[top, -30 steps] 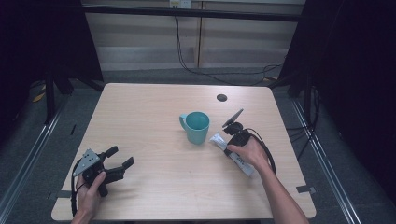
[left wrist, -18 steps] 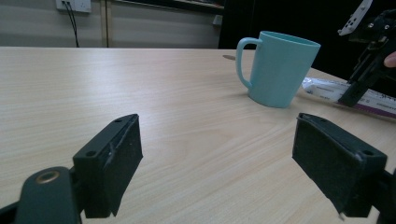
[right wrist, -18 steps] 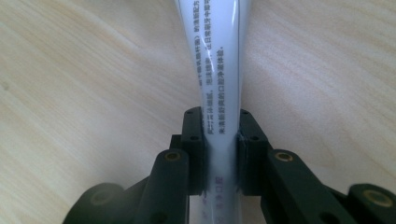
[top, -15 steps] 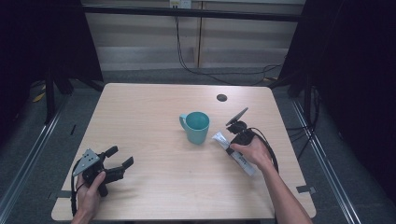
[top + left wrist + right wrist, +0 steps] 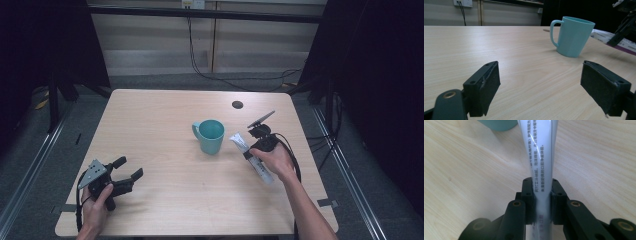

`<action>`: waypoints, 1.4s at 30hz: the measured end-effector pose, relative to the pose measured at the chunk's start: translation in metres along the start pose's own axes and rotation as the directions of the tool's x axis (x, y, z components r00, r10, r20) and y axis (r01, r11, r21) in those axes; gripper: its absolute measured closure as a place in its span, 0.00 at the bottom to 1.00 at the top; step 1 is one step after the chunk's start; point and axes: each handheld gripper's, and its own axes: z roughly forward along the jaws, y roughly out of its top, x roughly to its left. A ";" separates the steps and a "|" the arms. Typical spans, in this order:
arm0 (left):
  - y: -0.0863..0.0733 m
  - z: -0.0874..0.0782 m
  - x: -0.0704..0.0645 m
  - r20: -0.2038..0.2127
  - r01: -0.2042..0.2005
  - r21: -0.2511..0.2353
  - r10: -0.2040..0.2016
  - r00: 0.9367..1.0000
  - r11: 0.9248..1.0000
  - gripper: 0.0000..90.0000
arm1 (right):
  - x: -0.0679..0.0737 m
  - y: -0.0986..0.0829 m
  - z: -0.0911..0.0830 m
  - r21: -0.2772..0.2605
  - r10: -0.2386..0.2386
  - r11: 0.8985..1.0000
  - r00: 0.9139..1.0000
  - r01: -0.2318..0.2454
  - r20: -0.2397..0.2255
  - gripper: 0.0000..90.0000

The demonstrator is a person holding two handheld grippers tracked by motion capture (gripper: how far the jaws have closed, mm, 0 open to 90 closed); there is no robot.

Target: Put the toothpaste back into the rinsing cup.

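— So, where does the white squeeze tube with printed text sit?

— Clamped between the two black jaws of the right gripper. In the right gripper view the jaws press its flat sides, and the tube runs up and away from them over the pale wooden table. From the high view the right gripper is at the right side of the table, the person's right hand wrapped around it, and the tube's near end pokes out past the hand toward the table's front edge.

— And the teal plastic mug with a handle?

— Upright near the table's middle, just beside the tube's far end; whether they touch I cannot tell. Its handle points to the left in the high view. In the left gripper view the mug stands ahead with the tube behind it to the right.

— The other gripper?

— The left gripper is low at the front left corner, held in the left hand, jaws spread wide with nothing between them. It is well apart from the mug. A small dark round hole lies toward the table's far edge.
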 end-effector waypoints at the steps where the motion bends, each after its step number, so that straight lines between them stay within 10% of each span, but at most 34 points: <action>1: 0.000 0.000 0.000 0.000 0.001 0.000 -0.001 1.000 1.000 0.17 | 0.001 0.000 -0.001 -0.009 -0.001 1.000 1.000 0.001 0.000 0.86; 14: 0.000 0.000 0.000 -0.001 0.005 -0.001 -0.005 1.000 1.000 0.17 | 0.002 -0.003 -0.016 -0.108 0.018 0.994 1.000 -0.017 0.009 0.86; 25: 0.000 0.000 0.001 0.000 0.006 0.000 -0.006 1.000 1.000 0.17 | 0.003 -0.006 -0.037 -0.282 0.011 0.959 1.000 -0.005 0.019 0.86; 42: 0.000 0.000 0.000 0.001 0.001 -0.001 -0.001 1.000 1.000 0.17 | 0.010 -0.017 -0.060 -0.571 0.015 0.821 0.999 0.013 0.044 0.86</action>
